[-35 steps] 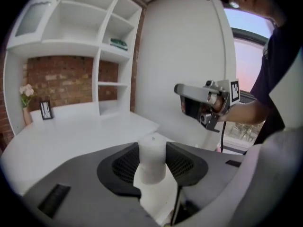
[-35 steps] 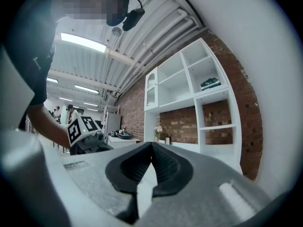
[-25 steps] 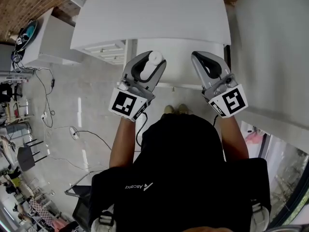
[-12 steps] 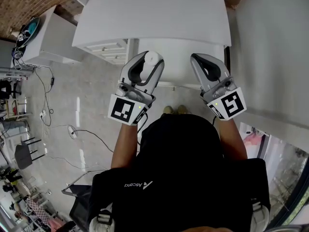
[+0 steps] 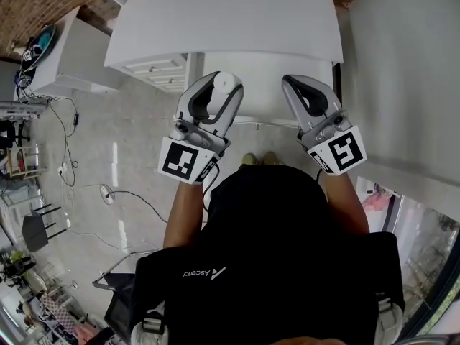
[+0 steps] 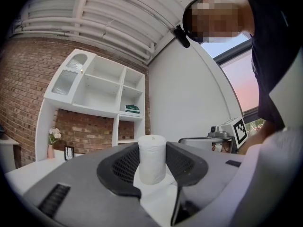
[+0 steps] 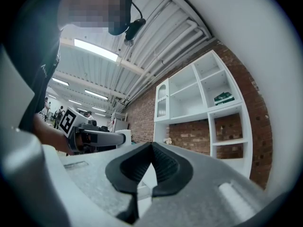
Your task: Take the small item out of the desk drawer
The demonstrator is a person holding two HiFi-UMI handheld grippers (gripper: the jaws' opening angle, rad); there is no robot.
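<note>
Barely shifting over the last second: drifting a touch back toward the body with the left tool (image 5: 221, 90), still clamping the small white roll (image 6: 152, 157) between both pads, grip unchanged; carrying it at the tool's tips, above and clear of the white drawer front (image 5: 262, 70) that is showing under the table (image 5: 230, 20); judging from that, treating the removal itself as done, with only a carry-off or set-down remaining; not managing to tell whether the drawer is standing open or pushed in.

Standing the roll upright across the grip: long axis running up and down, crosswise to the pads and to the line along which the tool is pointing; flat top end facing upward and poking above the pads, lower end sitting down between them.

Keeping the right tool (image 5: 291, 83) to the right of the roll and well apart from it, jaws meeting at the tips with nothing between them; hovering over the drawer front's right end, about level with the left tool, hardly moving either.
</note>
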